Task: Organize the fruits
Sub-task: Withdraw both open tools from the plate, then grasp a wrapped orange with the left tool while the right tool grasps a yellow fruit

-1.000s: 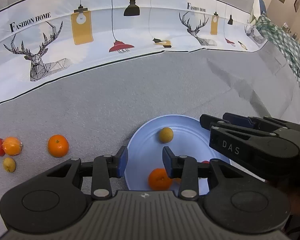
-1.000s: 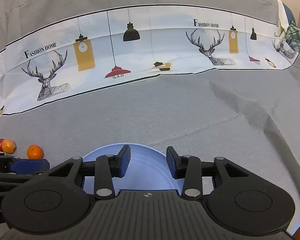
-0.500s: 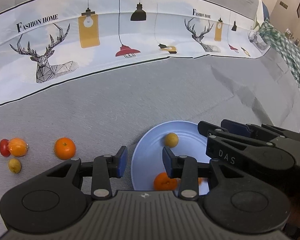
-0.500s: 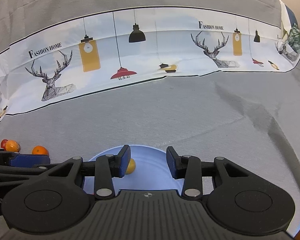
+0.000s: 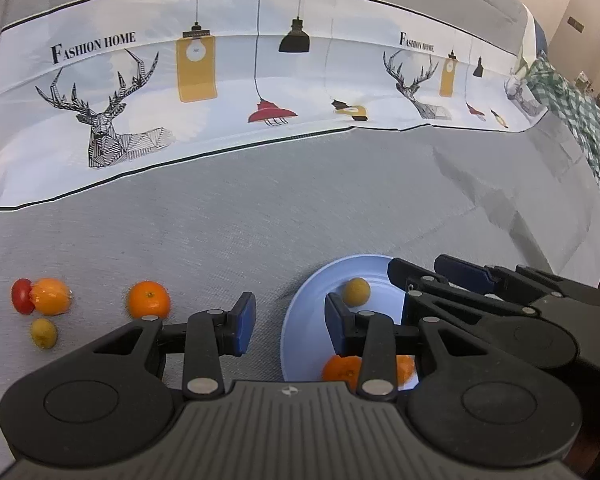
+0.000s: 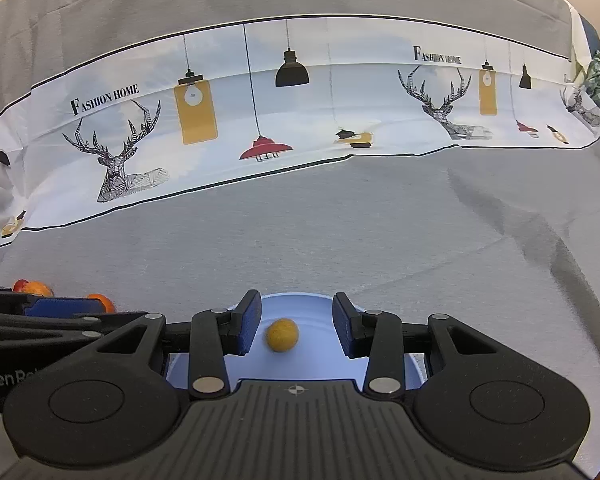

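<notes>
A light blue plate [image 5: 300, 320] lies on the grey cloth with a small yellow fruit [image 5: 356, 291] and an orange [image 5: 340, 370] on it, the orange partly hidden by my finger. My left gripper [image 5: 288, 324] hovers open over the plate's left rim, holding nothing. My right gripper [image 6: 298, 328] is open above the plate [image 6: 300, 304]; the yellow fruit [image 6: 282, 334] shows between its fingers, lower down and untouched. To the left on the cloth lie a loose orange [image 5: 149, 300], a wrapped orange [image 5: 51, 297], a red tomato [image 5: 20, 295] and a small yellow-green fruit [image 5: 43, 333].
A white printed band [image 5: 260, 92] with deer and lamps runs across the far side of the grey cloth. A green checked fabric [image 5: 580, 120] lies at the far right. The right gripper's body [image 5: 500, 312] crowds the plate's right side.
In the right wrist view the small yellow fruit has come into sight between the fingers. In the left wrist view the plate has slid right and lower. Both jaws keep the same gap.
</notes>
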Tool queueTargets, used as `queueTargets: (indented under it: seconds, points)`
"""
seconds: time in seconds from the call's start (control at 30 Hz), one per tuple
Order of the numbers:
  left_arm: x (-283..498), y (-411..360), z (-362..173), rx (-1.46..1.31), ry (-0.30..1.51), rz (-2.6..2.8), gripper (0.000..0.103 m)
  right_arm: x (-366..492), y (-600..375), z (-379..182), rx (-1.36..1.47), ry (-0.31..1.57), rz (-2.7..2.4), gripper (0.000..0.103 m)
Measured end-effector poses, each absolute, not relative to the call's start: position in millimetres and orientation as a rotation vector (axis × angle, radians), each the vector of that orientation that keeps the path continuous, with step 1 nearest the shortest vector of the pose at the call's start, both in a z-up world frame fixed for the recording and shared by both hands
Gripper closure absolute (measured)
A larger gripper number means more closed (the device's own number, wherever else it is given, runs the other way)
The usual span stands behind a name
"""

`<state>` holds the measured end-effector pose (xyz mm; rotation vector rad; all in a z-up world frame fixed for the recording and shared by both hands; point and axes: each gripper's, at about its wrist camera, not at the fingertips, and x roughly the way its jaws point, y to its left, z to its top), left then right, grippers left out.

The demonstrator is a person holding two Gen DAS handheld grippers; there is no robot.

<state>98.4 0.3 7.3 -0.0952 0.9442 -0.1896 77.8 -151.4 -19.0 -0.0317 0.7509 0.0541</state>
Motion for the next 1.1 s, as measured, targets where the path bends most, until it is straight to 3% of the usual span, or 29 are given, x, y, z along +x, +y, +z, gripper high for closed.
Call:
queueTargets:
  seconds: [0.43, 0.77, 1.1]
  points:
    - [105, 46, 18, -0.169, 0.925, -0.117, 0.063, 78, -121, -15, -0.032, 0.746, 0.094, 0.063]
    - [109, 115, 26, -0.287, 0.898, 0.005, 0.064, 74, -97, -12, -0.009, 0.706, 0.150, 0.084]
    - [111, 222, 11, -0.499, 0.902, 0.201, 0.064, 69, -65, -19, 0.026, 0.698, 0.310, 0.084]
